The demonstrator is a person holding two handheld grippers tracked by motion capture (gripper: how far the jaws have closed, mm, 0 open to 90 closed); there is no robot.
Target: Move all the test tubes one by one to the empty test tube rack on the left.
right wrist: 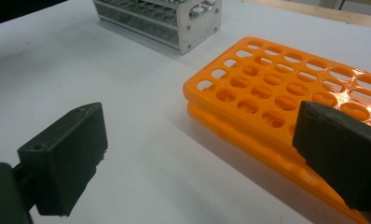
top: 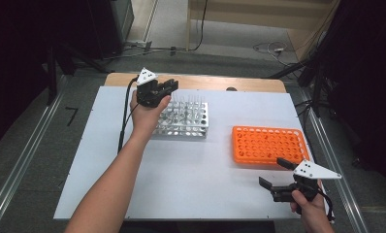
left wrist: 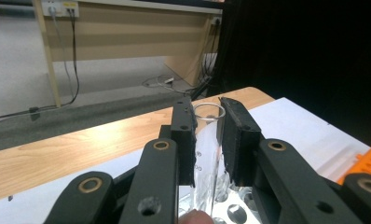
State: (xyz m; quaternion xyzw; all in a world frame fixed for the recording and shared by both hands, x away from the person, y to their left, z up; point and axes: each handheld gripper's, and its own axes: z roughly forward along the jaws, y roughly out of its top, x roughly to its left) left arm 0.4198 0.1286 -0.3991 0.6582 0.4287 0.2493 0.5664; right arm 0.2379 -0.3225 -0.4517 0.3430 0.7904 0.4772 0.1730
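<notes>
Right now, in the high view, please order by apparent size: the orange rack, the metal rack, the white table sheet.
1. white table sheet, clearly largest.
2. orange rack.
3. metal rack, partly hidden by the left gripper and farther away, so ranks 2 and 3 are unsure.

Clear glass tube (left wrist: 207, 154) between black jaws, silver metal rack (top: 184, 119), bright orange rack (top: 268, 144), white table (top: 181, 170) with a wooden edge.

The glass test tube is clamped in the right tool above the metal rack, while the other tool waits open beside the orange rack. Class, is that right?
Not quite: the left tool clamps the glass test tube, as the left gripper view shows. The rest stands: it is above the metal rack, and the other, right tool waits open beside the orange rack.
</notes>
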